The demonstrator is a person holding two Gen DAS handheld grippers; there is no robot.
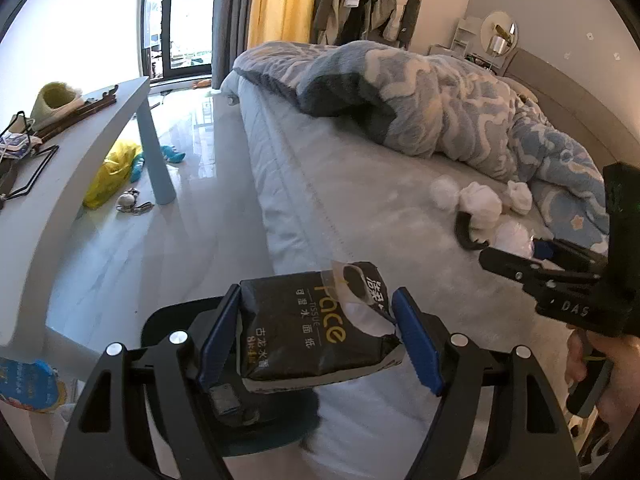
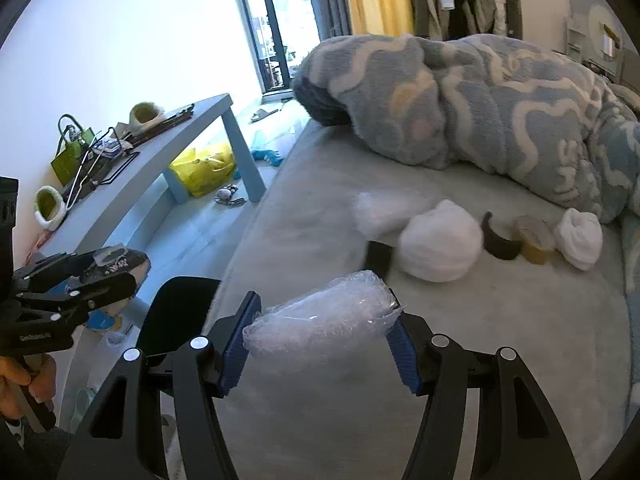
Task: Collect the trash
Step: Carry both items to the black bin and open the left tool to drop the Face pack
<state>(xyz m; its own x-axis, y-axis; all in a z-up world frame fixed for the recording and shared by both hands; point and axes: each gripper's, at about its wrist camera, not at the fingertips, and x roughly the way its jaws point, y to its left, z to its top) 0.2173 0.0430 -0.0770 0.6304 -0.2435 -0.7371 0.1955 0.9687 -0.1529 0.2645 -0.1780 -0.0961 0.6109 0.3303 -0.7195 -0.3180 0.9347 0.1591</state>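
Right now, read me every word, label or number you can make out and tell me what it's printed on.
"Face" and "TISSUE": on the black tissue pack held in the left hand-held gripper.
Chinese characters and a number on the same pack: too small to read reliably.
"DAS": on the right hand-held gripper's body.
White lettering on the left hand-held gripper's body, in the right wrist view: blurred.

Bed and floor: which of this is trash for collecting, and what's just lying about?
Trash:
- black tissue pack, held in left gripper
- bubble wrap, held in right gripper
- white wads

Probably lying about:
- blanket
- yellow bag
- slippers
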